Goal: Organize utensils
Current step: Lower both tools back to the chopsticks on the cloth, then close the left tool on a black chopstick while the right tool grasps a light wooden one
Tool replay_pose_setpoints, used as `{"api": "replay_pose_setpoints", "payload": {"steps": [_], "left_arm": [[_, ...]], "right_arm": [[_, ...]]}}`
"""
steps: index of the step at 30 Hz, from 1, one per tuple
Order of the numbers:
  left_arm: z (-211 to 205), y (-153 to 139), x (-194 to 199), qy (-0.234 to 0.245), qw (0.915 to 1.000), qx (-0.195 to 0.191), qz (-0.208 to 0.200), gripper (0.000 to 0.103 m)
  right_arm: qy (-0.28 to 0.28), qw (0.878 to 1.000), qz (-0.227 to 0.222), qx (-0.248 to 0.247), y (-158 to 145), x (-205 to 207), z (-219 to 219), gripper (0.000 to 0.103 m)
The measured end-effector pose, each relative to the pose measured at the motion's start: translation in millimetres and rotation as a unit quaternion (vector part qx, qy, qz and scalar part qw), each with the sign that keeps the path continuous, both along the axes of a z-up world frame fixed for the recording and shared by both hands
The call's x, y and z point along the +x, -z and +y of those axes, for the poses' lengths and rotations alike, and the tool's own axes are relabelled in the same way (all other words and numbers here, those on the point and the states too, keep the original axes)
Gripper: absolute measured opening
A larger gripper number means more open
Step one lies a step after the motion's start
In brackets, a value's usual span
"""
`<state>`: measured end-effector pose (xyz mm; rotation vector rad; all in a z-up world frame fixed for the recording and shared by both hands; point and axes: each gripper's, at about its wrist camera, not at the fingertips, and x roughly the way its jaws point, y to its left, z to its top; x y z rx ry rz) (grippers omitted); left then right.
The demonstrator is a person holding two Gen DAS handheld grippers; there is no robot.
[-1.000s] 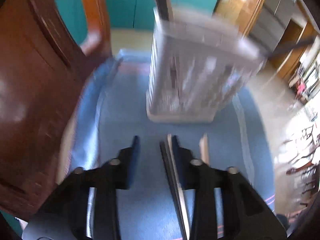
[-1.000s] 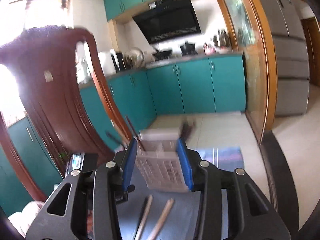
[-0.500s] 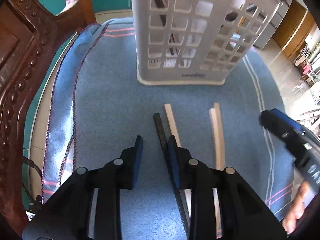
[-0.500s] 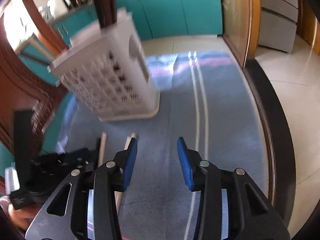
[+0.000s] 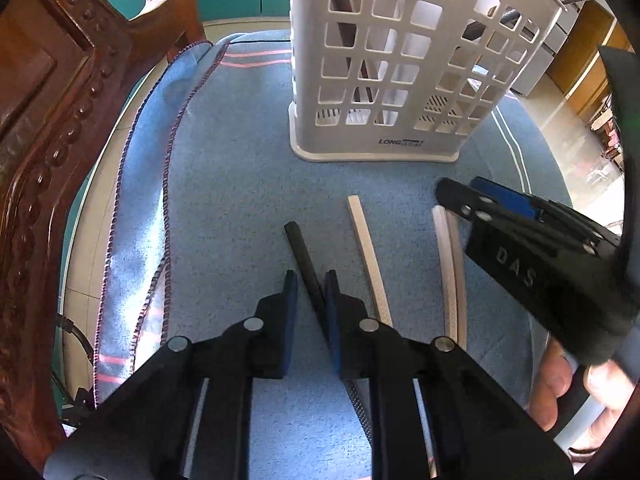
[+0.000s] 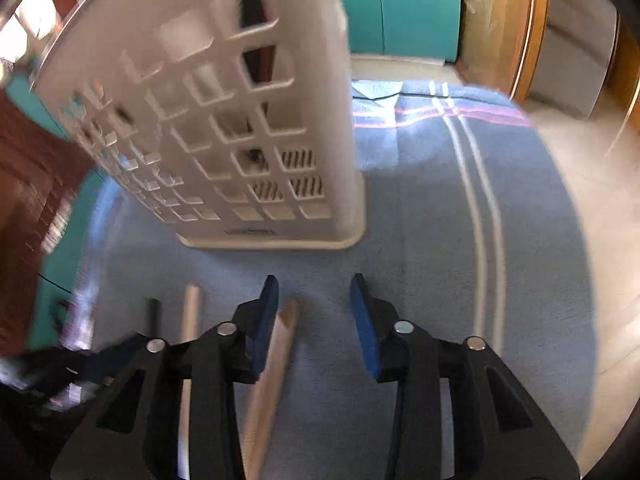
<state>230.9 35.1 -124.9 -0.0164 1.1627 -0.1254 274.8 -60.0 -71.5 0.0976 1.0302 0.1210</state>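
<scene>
A white slotted utensil holder (image 5: pixel 404 64) stands on a blue towel (image 5: pixel 240 184), with dark utensils inside. Several chopsticks lie in front of it: a black one (image 5: pixel 301 254), a pale one (image 5: pixel 366 240) and a pale pair (image 5: pixel 450 264). My left gripper (image 5: pixel 308 280) straddles the black chopstick with narrow jaws; contact is unclear. My right gripper (image 6: pixel 314 292) is open and empty, low over the towel, with the pale pair (image 6: pixel 280 344) by its left finger. It shows in the left wrist view (image 5: pixel 492 204). The holder (image 6: pixel 224 120) is close ahead.
A carved dark wood chair (image 5: pixel 52 120) stands close on the left. The towel's edge (image 5: pixel 160 200) hangs at the left. Teal cabinets (image 6: pixel 400 4) and a tiled floor (image 6: pixel 600 200) lie beyond the table.
Both grippers came down toward the towel and the chopsticks. The left jaws narrowed around the black chopstick. The right gripper moved left, close to the pale pair.
</scene>
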Motion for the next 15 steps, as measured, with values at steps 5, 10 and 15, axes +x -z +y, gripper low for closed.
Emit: {"api": "replay_pose_setpoints", "payload": {"steps": [5,10,15], "left_arm": [[3,1,2,-0.005,1.0,0.0,0.002,0.015],[4,0,6,-0.009,0.9999,0.008,-0.001,0.015],[-2,-1,7,-0.01,0.9997,0.021,-0.008,0.015]], "right_arm": [[0.016,0.999,0.015,-0.024,-2,-10,-16,0.034],[0.045,0.998,0.017,0.028,-10,-20,-46,0.034],[0.017,0.999,0.034,0.02,-11,-28,-31,0.034]]}}
